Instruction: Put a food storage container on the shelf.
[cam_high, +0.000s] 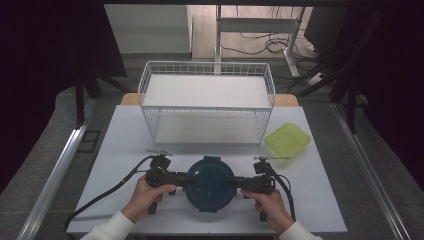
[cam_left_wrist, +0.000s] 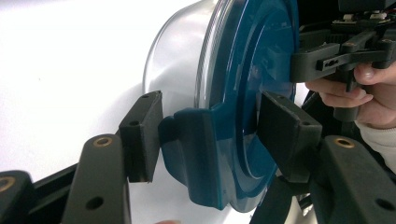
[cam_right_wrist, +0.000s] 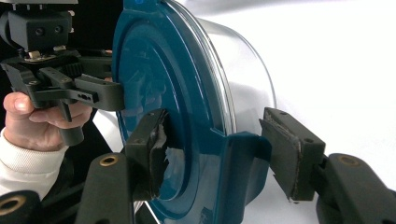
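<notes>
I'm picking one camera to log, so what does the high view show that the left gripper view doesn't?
High view alone: the wire basket and the yellow-green tray behind the container, and the whole white table. Left gripper view alone: the left tool with its jaws straddling a side latch, one pad on the lid's top, the other just off the latch. Both: the blue lid on its clear bowl, and the right tool at the opposite rim.

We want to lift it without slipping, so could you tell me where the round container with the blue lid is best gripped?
Grip the container at its two opposite blue latch tabs, one gripper from each side. The tabs jut beyond the round glass wall, giving flat faces, and each gripper's jaws already straddle one.
</notes>
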